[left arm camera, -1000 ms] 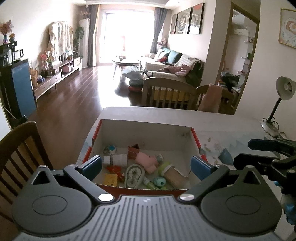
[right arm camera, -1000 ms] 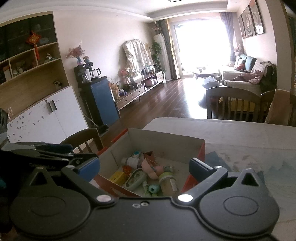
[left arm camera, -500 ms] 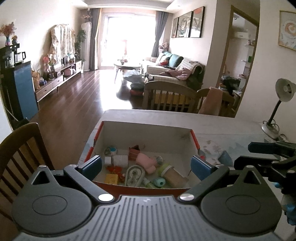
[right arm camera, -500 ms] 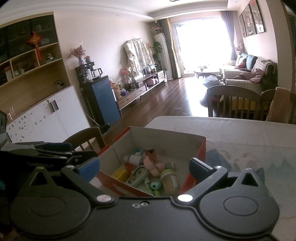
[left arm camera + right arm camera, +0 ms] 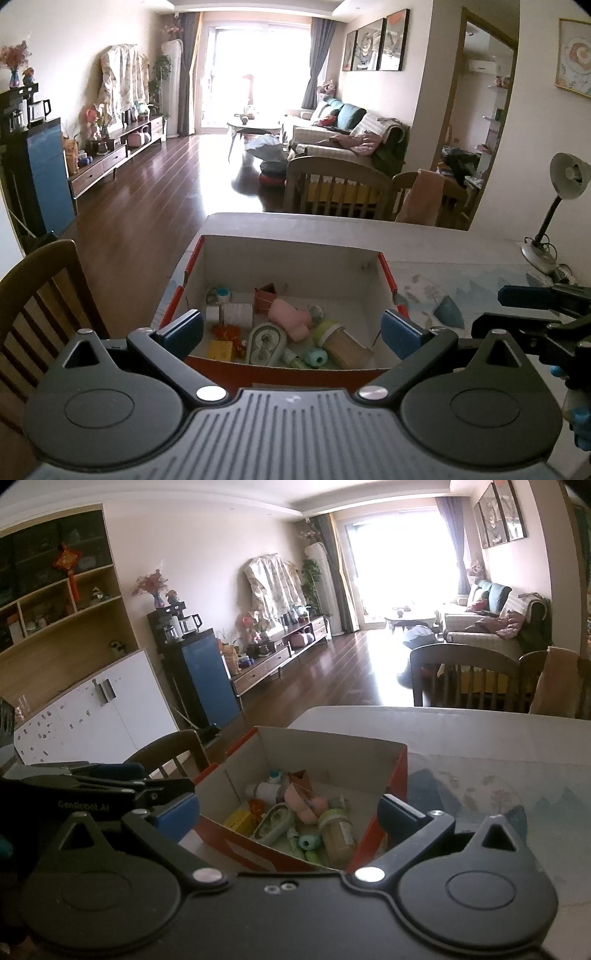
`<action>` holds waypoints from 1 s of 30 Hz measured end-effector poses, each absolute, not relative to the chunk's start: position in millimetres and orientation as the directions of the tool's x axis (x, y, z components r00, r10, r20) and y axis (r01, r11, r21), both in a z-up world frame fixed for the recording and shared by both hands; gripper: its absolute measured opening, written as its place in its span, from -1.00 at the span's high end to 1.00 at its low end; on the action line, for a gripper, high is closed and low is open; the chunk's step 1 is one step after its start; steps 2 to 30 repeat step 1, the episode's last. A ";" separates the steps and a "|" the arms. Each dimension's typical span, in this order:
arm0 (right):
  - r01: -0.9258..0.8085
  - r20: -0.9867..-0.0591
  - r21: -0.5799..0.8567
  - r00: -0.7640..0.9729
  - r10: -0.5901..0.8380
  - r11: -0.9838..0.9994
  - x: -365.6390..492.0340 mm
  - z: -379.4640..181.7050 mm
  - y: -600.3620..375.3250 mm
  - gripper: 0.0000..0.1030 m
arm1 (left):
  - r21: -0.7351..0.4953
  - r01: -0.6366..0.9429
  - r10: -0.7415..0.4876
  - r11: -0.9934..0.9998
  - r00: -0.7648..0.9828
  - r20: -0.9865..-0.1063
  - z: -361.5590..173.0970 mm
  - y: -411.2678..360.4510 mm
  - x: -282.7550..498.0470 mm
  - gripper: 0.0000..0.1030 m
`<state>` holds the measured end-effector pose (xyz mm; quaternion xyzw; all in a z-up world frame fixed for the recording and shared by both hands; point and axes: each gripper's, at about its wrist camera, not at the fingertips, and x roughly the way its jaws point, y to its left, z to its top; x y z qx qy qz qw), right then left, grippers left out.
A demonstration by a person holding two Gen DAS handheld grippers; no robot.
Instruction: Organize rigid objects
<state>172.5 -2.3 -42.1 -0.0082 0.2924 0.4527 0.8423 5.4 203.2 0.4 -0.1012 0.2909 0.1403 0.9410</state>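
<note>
Box (image 5: 288, 266), one, sat on the counter (image 5: 461, 273); inside lay one bottle (image 5: 345, 345). Two tools, left tool (image 5: 291, 330) and right tool (image 5: 288, 812), gaped wide, empty, closer to the box than before.

Daylight from the far window, strong fisheye bend

Straight ahead of the tongs, the window (image 5: 258, 74) is blown out to white and throws glare along the wood floor (image 5: 207, 173). The nearer surface (image 5: 480, 746) lies in softer, dimmer light. Walls and door frames curve at the edges; the corners go black. Fine detail is slightly soft throughout.
</note>
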 end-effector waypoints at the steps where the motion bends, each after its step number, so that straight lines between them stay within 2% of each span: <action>1: -0.766 -0.500 0.252 0.420 0.757 0.591 173.1 -41.9 -3.8 -0.99 | -0.111 -0.320 0.202 0.941 0.793 -0.576 0.6 202.6 5.6 -0.99; 30: -0.766 -0.500 0.252 0.420 0.757 0.591 173.1 -41.9 -3.8 -0.99 | -0.111 -0.320 0.202 0.941 0.793 -0.576 0.6 202.6 5.6 -0.99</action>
